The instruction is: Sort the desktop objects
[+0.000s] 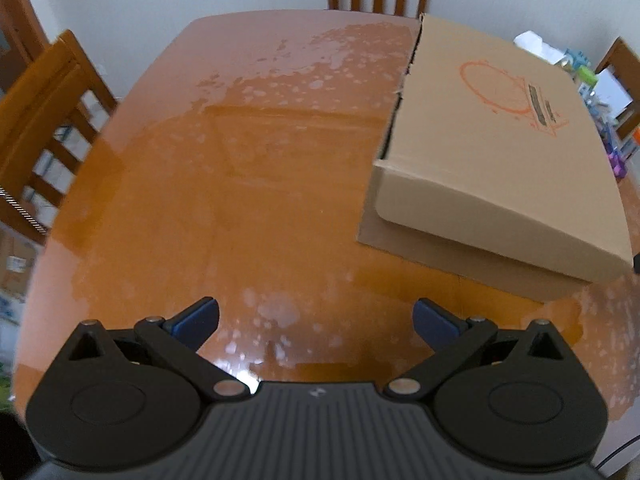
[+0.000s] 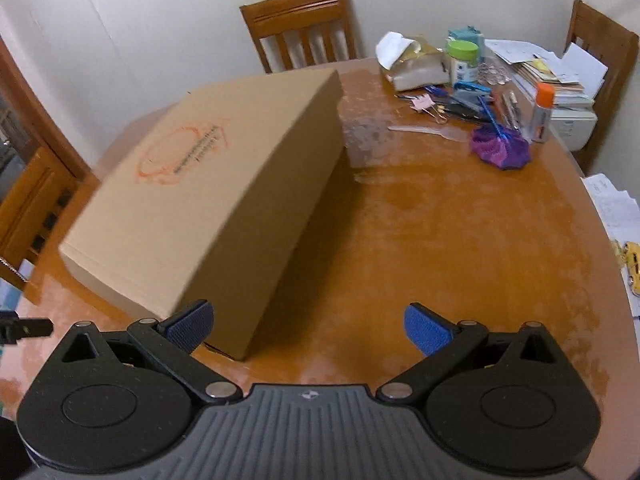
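Wooden table (image 2: 440,220) bears a closed cardboard box (image 2: 208,200), contents hidden.

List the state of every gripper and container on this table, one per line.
left gripper: open, empty, over bare table.
right gripper: open, empty.
cardboard box: lid down, lying tilted.
green-lidded jar: upright, capped.
orange-capped tube: upright, capped.

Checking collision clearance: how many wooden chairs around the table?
3: one far side behind the cardboard box, one left, one far right behind the paper stack. More may sit out of view.
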`<state>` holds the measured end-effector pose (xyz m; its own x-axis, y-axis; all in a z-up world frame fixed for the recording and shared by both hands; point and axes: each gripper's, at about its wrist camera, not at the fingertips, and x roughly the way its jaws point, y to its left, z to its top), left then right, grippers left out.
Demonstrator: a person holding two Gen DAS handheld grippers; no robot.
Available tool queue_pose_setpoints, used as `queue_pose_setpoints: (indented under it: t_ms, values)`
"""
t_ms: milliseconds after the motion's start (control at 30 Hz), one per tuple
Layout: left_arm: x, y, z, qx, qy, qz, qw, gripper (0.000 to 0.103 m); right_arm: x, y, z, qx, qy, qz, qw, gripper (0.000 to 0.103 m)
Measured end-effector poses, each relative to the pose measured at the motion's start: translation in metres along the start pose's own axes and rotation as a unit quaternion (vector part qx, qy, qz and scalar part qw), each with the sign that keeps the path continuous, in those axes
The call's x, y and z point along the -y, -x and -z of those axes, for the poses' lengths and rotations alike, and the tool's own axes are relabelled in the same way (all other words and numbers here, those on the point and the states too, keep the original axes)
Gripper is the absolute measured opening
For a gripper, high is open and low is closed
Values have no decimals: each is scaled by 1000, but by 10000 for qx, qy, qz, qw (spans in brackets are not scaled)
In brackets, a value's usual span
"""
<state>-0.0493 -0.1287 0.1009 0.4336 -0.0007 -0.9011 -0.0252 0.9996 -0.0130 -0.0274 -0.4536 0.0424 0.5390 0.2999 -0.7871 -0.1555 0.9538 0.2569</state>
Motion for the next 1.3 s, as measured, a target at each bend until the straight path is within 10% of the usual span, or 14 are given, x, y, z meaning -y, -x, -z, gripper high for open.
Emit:
queue_pose_setpoints:
  t_ms: [367, 533, 1300]
  values:
    - [-64, -65, -17, 52, -191, 181, 9996, 102, -7, -34, 28, 22, -929, 1085, 9897, 103]
    - [-73, -99, -20, -558, -337, 268, 9975, 103, -4, -42, 36, -212, -1245, 1470, 9810, 103]
    - [-78, -102, -10, 224, 113, -121, 9996, 103, -11, -64, 59, 375, -923, 2308, 9679, 103]
